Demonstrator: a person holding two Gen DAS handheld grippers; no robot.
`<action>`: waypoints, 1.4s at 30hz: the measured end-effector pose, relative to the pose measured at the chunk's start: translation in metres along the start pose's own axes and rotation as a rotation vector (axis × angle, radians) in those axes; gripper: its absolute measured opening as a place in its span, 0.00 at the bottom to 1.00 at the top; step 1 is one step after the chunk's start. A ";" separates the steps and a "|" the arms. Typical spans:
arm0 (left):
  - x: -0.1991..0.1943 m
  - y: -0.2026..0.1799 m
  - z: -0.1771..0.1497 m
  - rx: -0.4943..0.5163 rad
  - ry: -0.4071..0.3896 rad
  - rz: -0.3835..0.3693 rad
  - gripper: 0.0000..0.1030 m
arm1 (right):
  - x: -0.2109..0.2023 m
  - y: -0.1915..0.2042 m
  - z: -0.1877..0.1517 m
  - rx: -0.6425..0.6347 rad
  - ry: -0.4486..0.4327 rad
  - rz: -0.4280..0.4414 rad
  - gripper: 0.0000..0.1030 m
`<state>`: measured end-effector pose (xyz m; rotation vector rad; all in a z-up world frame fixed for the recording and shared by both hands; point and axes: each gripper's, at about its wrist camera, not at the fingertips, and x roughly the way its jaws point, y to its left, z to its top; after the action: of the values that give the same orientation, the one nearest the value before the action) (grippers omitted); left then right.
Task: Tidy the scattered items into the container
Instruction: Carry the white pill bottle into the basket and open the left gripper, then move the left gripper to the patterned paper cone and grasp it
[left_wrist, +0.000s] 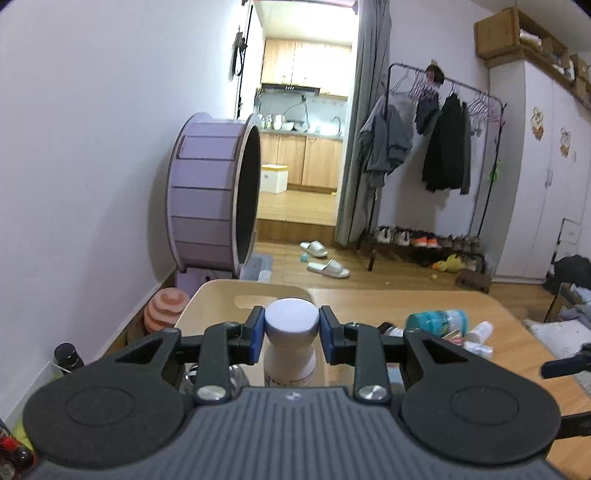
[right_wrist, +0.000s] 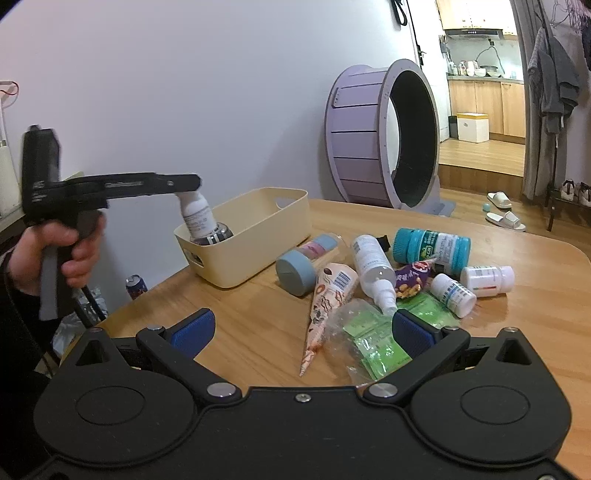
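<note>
My left gripper (left_wrist: 291, 325) is shut on the white cap of a white bottle (left_wrist: 290, 363) and holds it upright over the near end of the cream bin (left_wrist: 221, 295). In the right wrist view the same bottle (right_wrist: 197, 216) hangs from the left gripper (right_wrist: 188, 188) with its base inside the cream bin (right_wrist: 258, 236), beside a dark can (right_wrist: 221, 232). My right gripper (right_wrist: 301, 328) is open and empty, low over the table in front of a paper cone (right_wrist: 328, 302) and green sachets (right_wrist: 369, 336).
Scattered on the wooden table (right_wrist: 517, 332): a blue-capped jar (right_wrist: 299, 269), a white spray bottle (right_wrist: 373, 269), a teal jar (right_wrist: 432, 245), a snack packet (right_wrist: 412, 280) and two small white pill bottles (right_wrist: 452, 295). A purple wheel (right_wrist: 384, 136) stands behind the table.
</note>
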<state>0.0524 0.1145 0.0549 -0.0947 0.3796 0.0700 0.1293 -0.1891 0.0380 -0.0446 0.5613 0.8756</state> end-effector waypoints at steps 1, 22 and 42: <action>0.006 0.001 -0.001 0.002 0.010 0.007 0.29 | 0.001 0.000 0.000 0.003 -0.002 0.001 1.00; -0.013 -0.005 -0.025 0.026 0.034 -0.023 0.48 | -0.005 -0.007 0.000 0.016 -0.015 -0.039 1.00; 0.006 -0.079 -0.066 -0.035 0.190 -0.208 0.54 | -0.012 -0.047 -0.003 0.075 -0.019 -0.159 1.00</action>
<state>0.0405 0.0299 -0.0023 -0.1753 0.5565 -0.1394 0.1563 -0.2287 0.0327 -0.0127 0.5640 0.6995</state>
